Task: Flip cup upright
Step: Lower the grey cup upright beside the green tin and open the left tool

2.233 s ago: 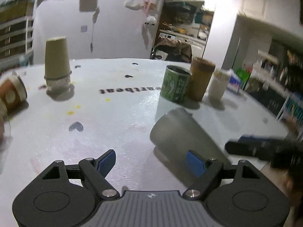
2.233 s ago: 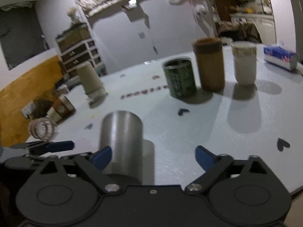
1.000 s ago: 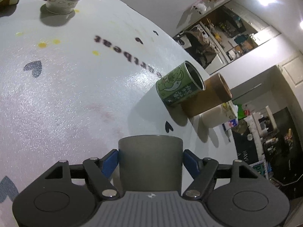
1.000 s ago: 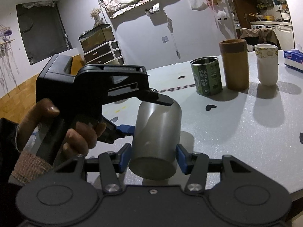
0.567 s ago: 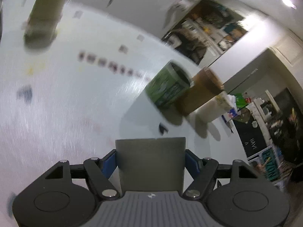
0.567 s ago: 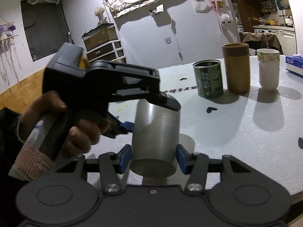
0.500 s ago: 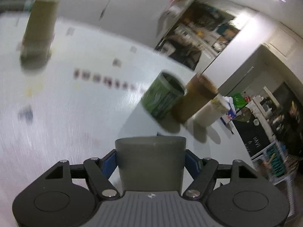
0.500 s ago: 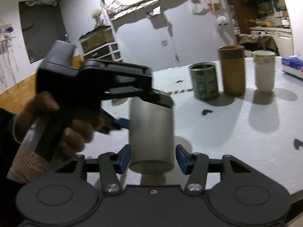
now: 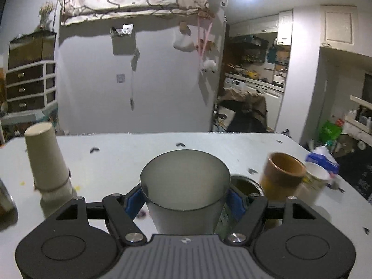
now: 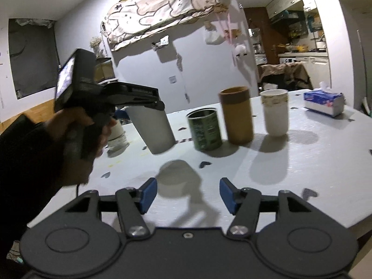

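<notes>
left gripper (image 9: 184, 201) pinches the grey cup (image 9: 184, 186), mouth up, at lower centre, clear of the table (image 10: 302, 162); right gripper (image 10: 186, 194), jaws spread, holds nothing.

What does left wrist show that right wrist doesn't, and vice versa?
Only left wrist: the grey cup's open mouth and hollow inside, the blue pads pressed against its sides, and the upside-down paper cup in full.

Only right wrist: the cup's outside wall, tilted and held above the table over its own shadow; the hand on the left gripper; the right gripper open and empty.

Both: the grey cup, green tin, brown cup, white cup, tissue box.
</notes>
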`<act>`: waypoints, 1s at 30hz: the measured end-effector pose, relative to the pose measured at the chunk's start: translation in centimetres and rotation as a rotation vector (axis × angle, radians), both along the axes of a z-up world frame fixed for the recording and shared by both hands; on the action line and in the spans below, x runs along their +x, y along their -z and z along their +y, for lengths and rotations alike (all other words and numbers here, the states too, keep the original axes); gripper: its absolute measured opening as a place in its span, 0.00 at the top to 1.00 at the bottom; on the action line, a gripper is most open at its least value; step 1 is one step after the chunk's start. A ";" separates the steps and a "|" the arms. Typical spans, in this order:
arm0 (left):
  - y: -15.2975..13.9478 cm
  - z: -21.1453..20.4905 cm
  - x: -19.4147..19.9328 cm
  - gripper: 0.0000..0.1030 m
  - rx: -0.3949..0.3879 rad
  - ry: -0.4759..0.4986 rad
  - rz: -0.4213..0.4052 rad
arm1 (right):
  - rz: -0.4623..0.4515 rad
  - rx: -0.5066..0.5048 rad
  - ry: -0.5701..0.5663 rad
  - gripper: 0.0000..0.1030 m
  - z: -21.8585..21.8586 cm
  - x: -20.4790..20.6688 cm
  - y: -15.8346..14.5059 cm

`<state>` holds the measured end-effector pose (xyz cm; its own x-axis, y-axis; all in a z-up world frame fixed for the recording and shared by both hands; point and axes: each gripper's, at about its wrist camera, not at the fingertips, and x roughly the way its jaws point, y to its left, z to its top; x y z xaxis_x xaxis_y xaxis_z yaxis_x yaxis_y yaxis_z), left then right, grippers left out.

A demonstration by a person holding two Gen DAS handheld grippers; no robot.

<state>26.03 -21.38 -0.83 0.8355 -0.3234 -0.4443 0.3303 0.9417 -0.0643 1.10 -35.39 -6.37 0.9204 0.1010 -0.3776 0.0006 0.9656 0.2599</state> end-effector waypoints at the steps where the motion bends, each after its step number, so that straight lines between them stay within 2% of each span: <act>1: 0.1 -0.4 0.4 0.28 0.015 -0.007 -0.011 | -0.001 -0.002 0.010 0.40 -0.3 -0.1 0.1; 7: 1.8 -2.5 3.4 0.28 0.104 -0.042 -0.015 | 0.013 -0.006 0.050 0.40 -2.0 -0.5 0.8; 14: 3.3 -2.1 4.2 0.28 0.062 -0.062 0.032 | 0.025 -0.003 0.070 0.40 -3.1 -0.8 1.4; 19: 3.3 -2.1 4.1 0.27 0.050 -0.069 0.024 | 0.032 0.004 0.071 0.40 -3.2 -0.8 1.6; 22: 3.5 -1.8 4.3 0.22 0.033 -0.051 0.062 | 0.034 0.002 0.068 0.40 -3.0 -0.8 1.7; 25: 3.6 -1.5 4.0 0.18 0.032 -0.052 0.058 | 0.032 -0.001 0.065 0.40 -2.9 -0.7 1.6; 27: 3.4 -1.2 3.6 0.11 0.018 -0.043 0.058 | 0.031 -0.004 0.063 0.40 -2.8 -0.7 1.4; 30: 2.7 -0.4 2.5 0.10 -0.005 -0.016 0.056 | 0.021 -0.008 0.060 0.40 -2.7 -0.6 1.0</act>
